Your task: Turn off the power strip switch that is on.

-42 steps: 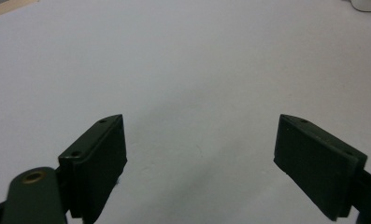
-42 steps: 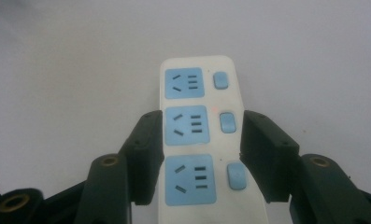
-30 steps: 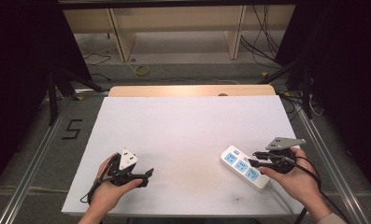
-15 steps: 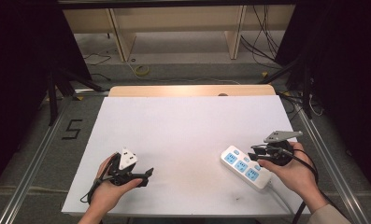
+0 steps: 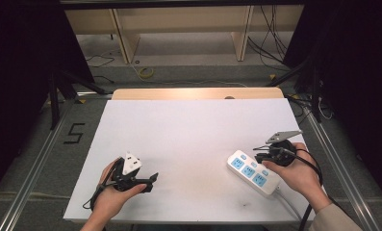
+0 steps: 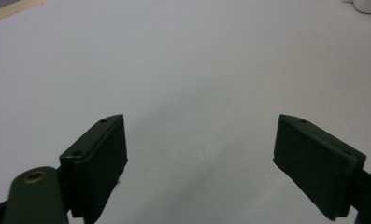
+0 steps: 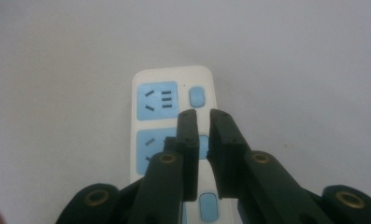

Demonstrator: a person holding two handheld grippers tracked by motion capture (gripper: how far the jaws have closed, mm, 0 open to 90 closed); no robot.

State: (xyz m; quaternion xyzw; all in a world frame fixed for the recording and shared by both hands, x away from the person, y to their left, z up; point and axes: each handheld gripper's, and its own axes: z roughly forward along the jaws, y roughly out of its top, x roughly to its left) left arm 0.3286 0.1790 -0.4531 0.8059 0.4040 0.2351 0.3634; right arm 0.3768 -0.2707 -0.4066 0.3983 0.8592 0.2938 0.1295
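White, matte table (image 5: 193, 139) underneath everything, with a strip of pale wood along its far edge and dark floor with loose cables beyond. Resting flat just under and ahead of the right gripper (image 5: 263, 155): a white power strip (image 5: 252, 172) with rounded corners, set at a slant toward the person's near right. Carries three pale-blue socket faces in a row, each with dark slots, and beside each a small rounded blue switch. Seen along the right gripper's own jaws, the power strip (image 7: 171, 121) runs straight away from the tips, its far socket face and far switch clear past them, the middle socket and switch partly covered by the jaws, a third switch low between the gripper's arms. Right gripper (image 7: 203, 114) with jaws drawn nearly together, a narrow slit left between them, nothing pinched; whether the tips touch the strip cannot be told. White cord trailing from the strip's near end toward the table edge. Left gripper (image 5: 150, 179) held low at the near left, well apart from the strip, jaws spread wide over bare table (image 6: 188, 70), nothing between them.
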